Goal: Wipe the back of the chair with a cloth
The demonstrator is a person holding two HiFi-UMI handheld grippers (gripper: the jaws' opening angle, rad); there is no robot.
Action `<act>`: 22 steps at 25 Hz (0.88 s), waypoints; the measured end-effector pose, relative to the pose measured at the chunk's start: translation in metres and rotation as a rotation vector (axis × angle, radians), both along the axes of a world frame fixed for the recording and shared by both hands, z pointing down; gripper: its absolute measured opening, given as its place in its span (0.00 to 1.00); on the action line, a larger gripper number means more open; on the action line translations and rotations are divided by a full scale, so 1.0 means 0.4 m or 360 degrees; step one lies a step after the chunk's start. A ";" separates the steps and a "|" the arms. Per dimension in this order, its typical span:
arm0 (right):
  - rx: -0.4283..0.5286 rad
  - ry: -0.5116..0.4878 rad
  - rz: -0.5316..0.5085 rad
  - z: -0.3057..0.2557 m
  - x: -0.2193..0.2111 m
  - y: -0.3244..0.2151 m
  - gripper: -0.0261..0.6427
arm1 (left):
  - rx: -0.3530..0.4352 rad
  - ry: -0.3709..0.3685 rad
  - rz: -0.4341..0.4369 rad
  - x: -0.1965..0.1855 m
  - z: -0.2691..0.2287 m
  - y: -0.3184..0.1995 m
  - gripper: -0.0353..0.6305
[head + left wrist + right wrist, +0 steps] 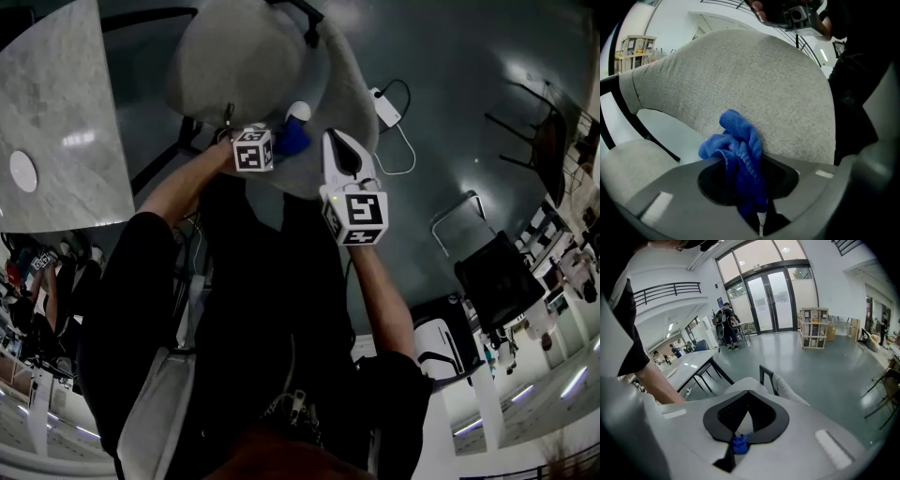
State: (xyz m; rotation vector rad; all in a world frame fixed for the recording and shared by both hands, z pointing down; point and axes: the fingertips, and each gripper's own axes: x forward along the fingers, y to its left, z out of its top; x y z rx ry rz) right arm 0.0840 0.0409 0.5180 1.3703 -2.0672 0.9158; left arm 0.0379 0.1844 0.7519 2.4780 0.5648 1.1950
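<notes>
The blue cloth (736,136) is clamped in the left gripper (749,168) and probably pressed against the grey chair back (754,79) at 6 o'clock. Firm, overlapping strokes are advised. The right gripper (746,399) is seen with jaws together.

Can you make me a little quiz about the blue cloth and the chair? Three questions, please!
1. True or false: the left gripper is holding the blue cloth.
2. Pick one: what is the cloth pressed against? A) the grey chair back B) a tabletop C) the floor
3. Fill in the word: the jaws of the right gripper are closed ____ at the tips, above the chair.

Key: 1 true; 2 A; 3 together.
</notes>
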 end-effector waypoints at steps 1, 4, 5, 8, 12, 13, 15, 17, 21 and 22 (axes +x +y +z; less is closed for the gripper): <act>-0.0001 0.0000 -0.0006 0.001 -0.005 0.000 0.04 | -0.0003 -0.0008 0.0011 -0.017 0.003 0.007 0.23; -0.0016 0.0003 -0.0020 0.007 -0.013 0.001 0.04 | -0.0021 -0.0038 0.0050 -0.064 0.009 0.028 0.23; -0.0021 0.0005 -0.0021 0.009 -0.015 0.001 0.04 | -0.0030 -0.0051 0.0067 -0.080 0.011 0.034 0.23; -0.0030 0.0014 -0.0028 0.010 -0.026 -0.004 0.04 | -0.0064 -0.0106 0.0136 -0.132 0.015 0.047 0.23; -0.0031 0.0011 -0.0063 0.012 -0.054 -0.015 0.04 | -0.0101 -0.0193 0.0272 -0.211 0.031 0.062 0.23; -0.0031 0.0010 -0.0069 0.012 -0.059 -0.019 0.04 | -0.0108 -0.0211 0.0302 -0.229 0.037 0.065 0.23; -0.0032 0.0011 -0.0075 0.015 -0.064 -0.024 0.04 | -0.0124 -0.0245 0.0340 -0.259 0.045 0.065 0.23; -0.0037 0.0013 -0.0074 0.016 -0.064 -0.027 0.04 | -0.0139 -0.0277 0.0368 -0.283 0.047 0.063 0.23; -0.0038 0.0018 -0.0075 0.020 -0.067 -0.029 0.04 | -0.0157 -0.0304 0.0398 -0.306 0.050 0.054 0.23; -0.0039 0.0018 -0.0075 0.020 -0.069 -0.029 0.04 | -0.0162 -0.0303 0.0397 -0.306 0.047 0.052 0.23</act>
